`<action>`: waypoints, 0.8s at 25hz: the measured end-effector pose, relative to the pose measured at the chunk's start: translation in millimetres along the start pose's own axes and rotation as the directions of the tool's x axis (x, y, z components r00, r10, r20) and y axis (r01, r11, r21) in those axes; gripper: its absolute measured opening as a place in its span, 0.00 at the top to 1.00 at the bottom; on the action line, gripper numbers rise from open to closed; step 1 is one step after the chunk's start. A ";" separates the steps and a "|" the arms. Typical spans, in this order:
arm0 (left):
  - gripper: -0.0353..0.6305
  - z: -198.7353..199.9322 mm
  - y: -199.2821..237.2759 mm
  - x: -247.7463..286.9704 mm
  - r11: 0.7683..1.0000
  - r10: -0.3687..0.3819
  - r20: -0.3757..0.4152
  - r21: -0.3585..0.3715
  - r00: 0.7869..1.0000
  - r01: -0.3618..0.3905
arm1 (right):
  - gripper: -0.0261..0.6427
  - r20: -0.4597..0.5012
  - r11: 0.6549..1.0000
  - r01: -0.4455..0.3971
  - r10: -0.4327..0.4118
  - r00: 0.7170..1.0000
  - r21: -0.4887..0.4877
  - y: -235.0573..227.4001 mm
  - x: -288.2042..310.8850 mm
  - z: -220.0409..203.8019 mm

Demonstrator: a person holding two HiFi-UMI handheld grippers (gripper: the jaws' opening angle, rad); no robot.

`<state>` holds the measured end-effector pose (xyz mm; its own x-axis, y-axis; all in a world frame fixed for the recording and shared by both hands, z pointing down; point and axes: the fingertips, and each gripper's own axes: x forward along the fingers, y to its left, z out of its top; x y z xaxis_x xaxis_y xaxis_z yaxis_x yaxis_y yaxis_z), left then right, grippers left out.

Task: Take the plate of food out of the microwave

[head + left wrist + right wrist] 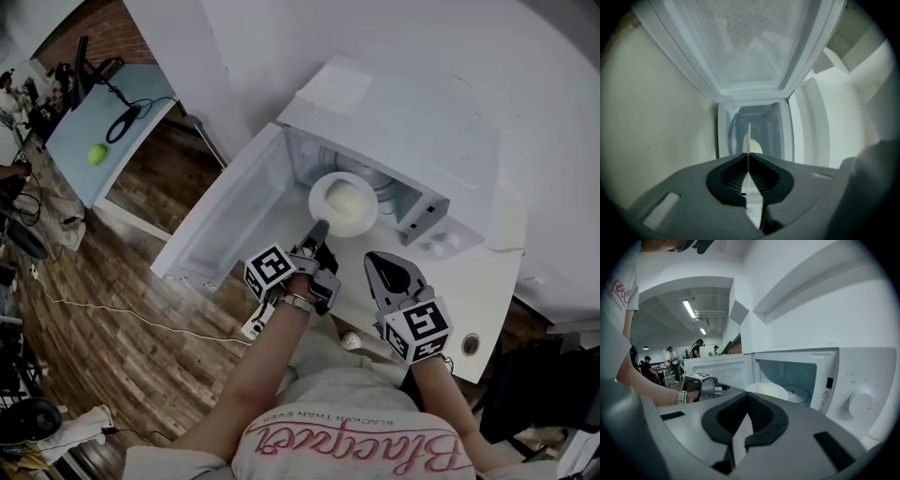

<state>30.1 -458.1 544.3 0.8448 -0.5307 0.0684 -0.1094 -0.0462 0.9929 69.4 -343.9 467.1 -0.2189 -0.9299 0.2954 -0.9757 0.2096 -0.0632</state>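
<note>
1. While the head view looks down on the white microwave (403, 122) and its door (234, 220), which hangs wide open to the left, it is the only view with both tools in one picture. The left gripper (319, 229) reaches the near rim of the plate (323, 187). The right gripper (373, 261) hangs just beside it over the counter (492, 272).
2. The left gripper view alone shows the grip. The left gripper (748, 153) is clamped on the plate (748, 136), seen edge-on as a thin white line.
3. The right gripper view alone shows the microwave's front, with the knob (861, 401), the glass turntable (800, 393) and people far behind. The right gripper (747, 394) has its jaws together with nothing between them.
4. The plate (754, 388) carries a pale mound of food (771, 390). It sits at the mouth of the microwave (843, 380), in front of the turntable.
</note>
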 end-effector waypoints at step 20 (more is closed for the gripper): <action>0.92 -27.4 -39.9 -47.9 0.998 -0.065 0.076 -0.020 0.995 0.067 | 0.95 0.129 1.000 0.009 -0.009 0.992 -0.004 7.0 -45.5 20.7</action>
<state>8.4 -407.7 504.1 0.8077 -0.5895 -0.0039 -0.0420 -0.0642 0.9971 72.5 -306.4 433.4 -0.2092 -0.9629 0.1708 -0.9777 0.2024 -0.0566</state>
